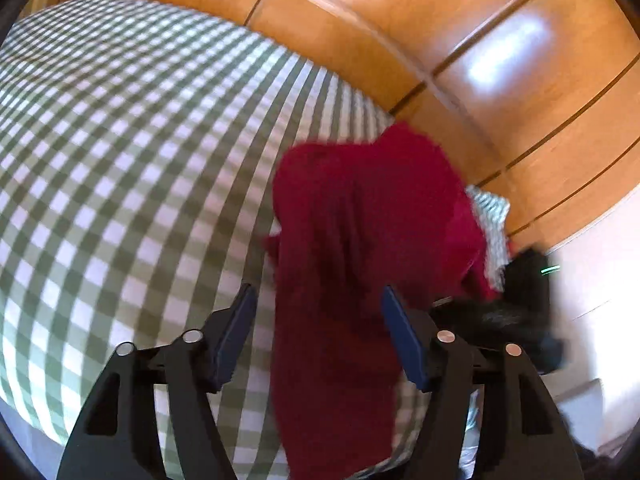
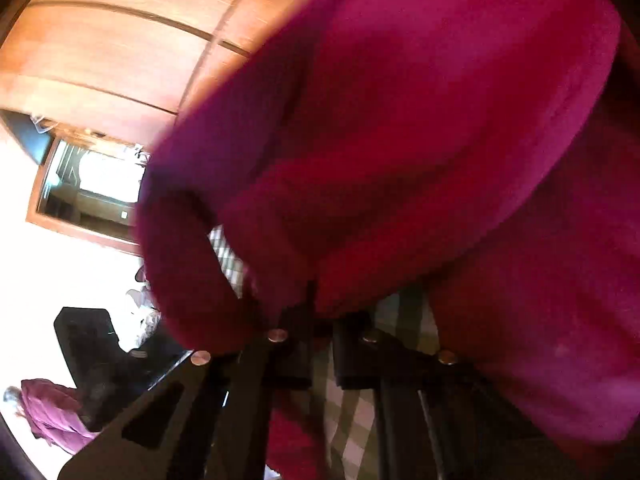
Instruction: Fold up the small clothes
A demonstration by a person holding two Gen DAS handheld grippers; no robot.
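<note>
A dark red garment (image 1: 360,248) hangs in the air over the green-and-white checked bed cover (image 1: 120,160). My left gripper (image 1: 318,300) is open; the hanging cloth falls between its blue pads (image 1: 404,344) without being pinched. The right gripper shows as a black blurred shape (image 1: 516,304) at the right, holding the garment's upper edge. In the right wrist view the red garment (image 2: 400,140) fills most of the frame and drapes over my right gripper (image 2: 320,300), whose fingers stand close together, shut on the cloth.
Wooden wardrobe doors (image 1: 480,60) stand behind the bed. In the right wrist view there are a window (image 2: 88,188), a dark chair (image 2: 92,352) and a purple cloth (image 2: 52,416) at the lower left.
</note>
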